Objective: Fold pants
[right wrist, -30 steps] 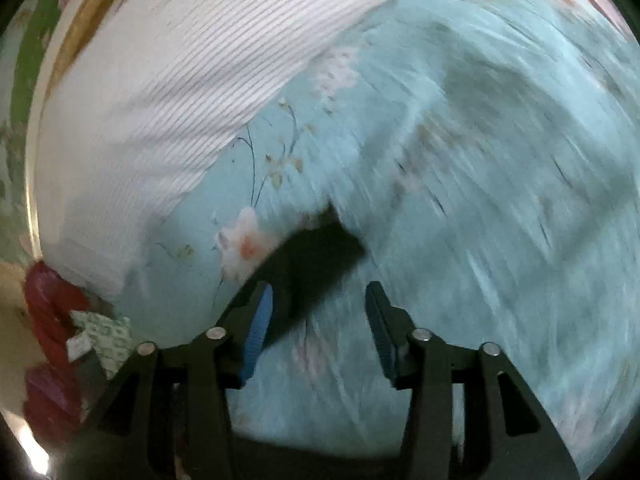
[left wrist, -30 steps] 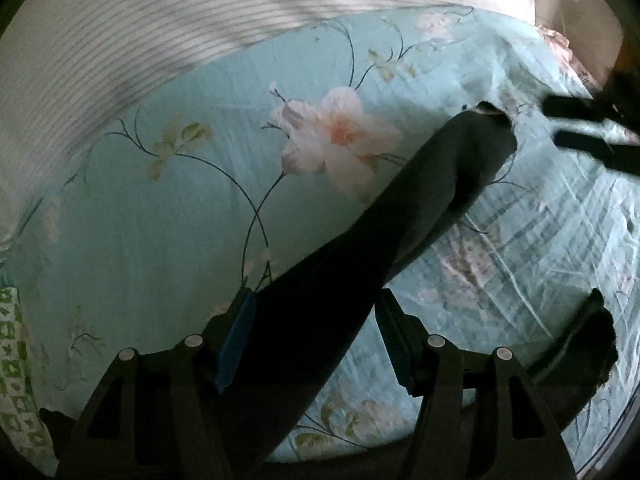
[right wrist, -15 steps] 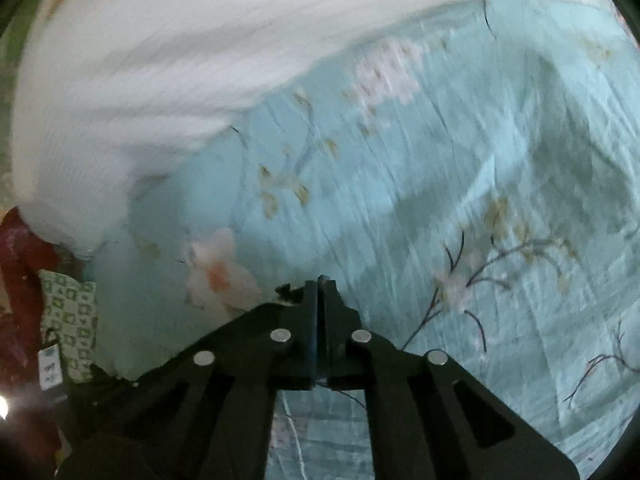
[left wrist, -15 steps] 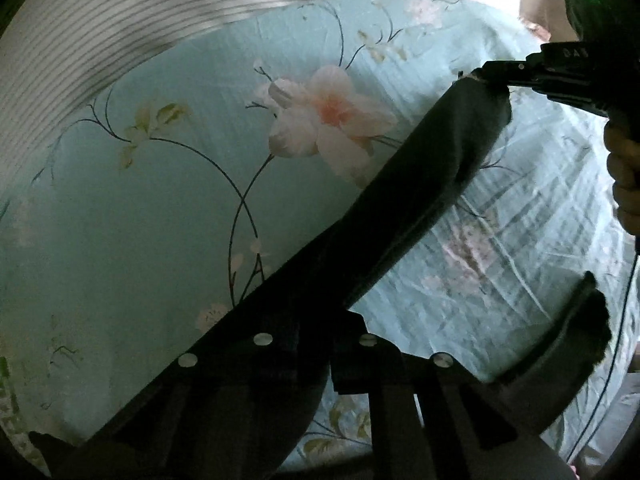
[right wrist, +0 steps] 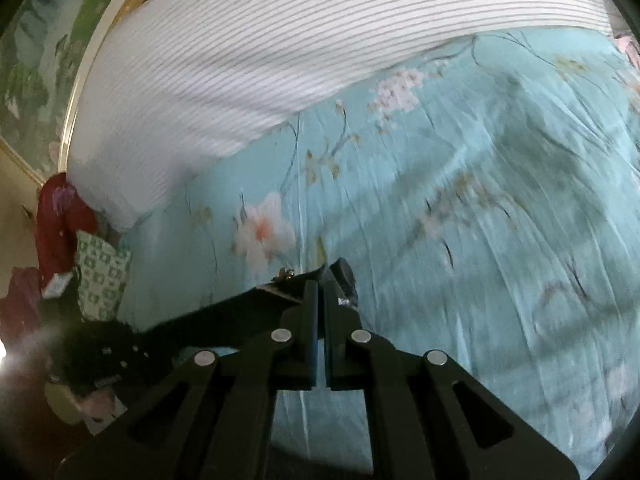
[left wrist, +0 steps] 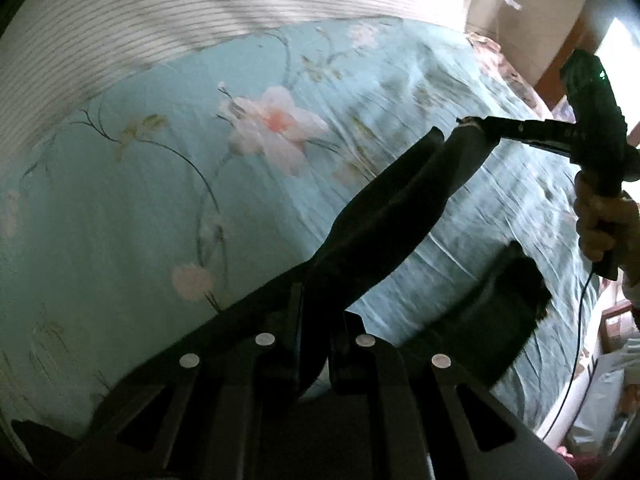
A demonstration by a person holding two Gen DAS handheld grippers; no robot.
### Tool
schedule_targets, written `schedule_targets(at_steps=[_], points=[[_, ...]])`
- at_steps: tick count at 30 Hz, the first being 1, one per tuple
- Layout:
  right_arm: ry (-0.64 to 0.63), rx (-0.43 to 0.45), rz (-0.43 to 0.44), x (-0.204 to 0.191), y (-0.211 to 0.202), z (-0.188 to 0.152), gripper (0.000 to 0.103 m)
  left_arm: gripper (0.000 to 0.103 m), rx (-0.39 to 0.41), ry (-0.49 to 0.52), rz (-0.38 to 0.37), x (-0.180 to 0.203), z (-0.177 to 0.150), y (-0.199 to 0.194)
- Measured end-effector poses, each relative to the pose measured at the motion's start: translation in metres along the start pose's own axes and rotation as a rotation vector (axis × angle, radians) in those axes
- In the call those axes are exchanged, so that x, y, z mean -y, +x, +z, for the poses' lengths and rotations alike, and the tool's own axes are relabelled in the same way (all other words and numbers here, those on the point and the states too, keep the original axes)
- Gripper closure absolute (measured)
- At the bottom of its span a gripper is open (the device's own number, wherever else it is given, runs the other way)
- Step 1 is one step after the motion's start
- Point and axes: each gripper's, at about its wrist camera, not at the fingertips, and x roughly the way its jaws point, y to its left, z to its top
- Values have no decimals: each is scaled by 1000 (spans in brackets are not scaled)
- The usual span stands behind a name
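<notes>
Fingers [left wrist: 316,320] of 2 grippers pinched on dark, limp pants [left wrist: 392,208] — rumpled floral sheet [left wrist: 120,220] beneath

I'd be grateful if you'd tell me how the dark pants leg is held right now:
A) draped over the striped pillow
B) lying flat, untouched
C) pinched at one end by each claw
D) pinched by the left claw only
C: the pants leg runs from the shut left claw to the right claw clamping its far end.
</notes>
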Motion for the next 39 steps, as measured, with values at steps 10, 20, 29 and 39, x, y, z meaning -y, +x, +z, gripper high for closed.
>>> schedule_targets(at_steps=[10, 20, 29, 39], points=[[39, 7, -39, 7, -43, -64, 100, 96, -2, 144, 46, 64, -59, -19], [-11, 19, -85, -16, -80, -114, 100, 95, -3, 207, 94, 89, -98, -25], [-9, -52, -209, -3, -64, -160, 100, 93, -57, 254, 132, 96, -125, 2], [85, -78, -265, -4, -62, -173, 93, 42, -69, 165, 143, 83, -136, -13]])
